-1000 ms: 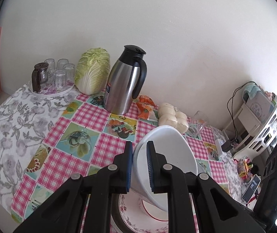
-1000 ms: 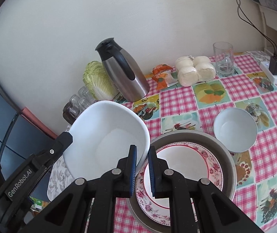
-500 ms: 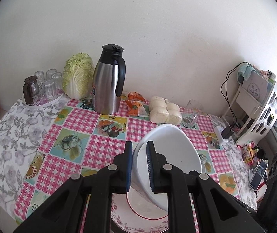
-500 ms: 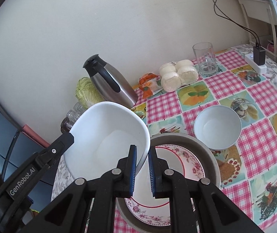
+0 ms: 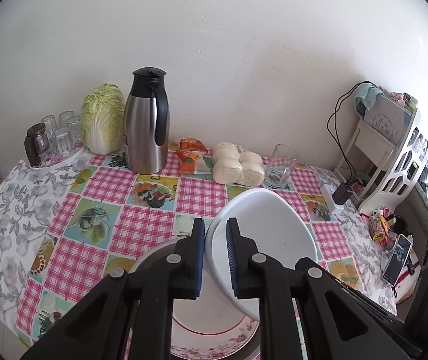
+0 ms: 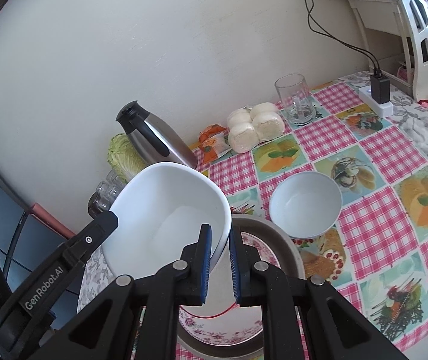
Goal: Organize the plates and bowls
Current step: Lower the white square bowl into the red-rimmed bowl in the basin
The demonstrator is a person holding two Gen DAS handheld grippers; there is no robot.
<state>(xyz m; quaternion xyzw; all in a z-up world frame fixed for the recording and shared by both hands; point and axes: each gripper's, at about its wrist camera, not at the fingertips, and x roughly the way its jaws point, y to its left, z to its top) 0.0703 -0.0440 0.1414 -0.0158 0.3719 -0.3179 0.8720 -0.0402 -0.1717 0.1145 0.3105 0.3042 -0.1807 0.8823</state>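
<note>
Two hand-held grippers clamp the same large white bowl (image 6: 166,219) by opposite edges of its rim and hold it tilted above the desk (image 5: 142,225). The left hand-held gripper (image 5: 215,258) has its blue-padded jaws closed on the rim at the bowl's 9 o'clock edge in its own view, and the right hand-held gripper (image 6: 220,262) is closed on the rim at the bowl's 4 o'clock edge in the right wrist view. Beneath the lifted bowl sits a floral plate (image 6: 214,330) with a red ring, nested inside a wider grey dish (image 6: 286,246) on the checked tablecloth.

A smaller white bowl (image 6: 305,204) rests upright on the desk just beside the grey dish, at about 1 o'clock from it in the right wrist view. Farther back, near the wall, stand a steel thermos jug (image 5: 146,123) with a black lid and handle, a napa cabbage (image 5: 103,118) at its 9 o'clock, and a tray of upturned glasses (image 5: 56,133) beyond that. At the jug's 3 o'clock lie an orange snack packet (image 5: 191,154), a bag of steamed buns (image 5: 238,163) and an empty glass mug (image 5: 283,166). A white power strip (image 6: 376,99) with a black charger plugged in lies at the desk's far right edge, beside a white shelf unit (image 5: 394,156).
</note>
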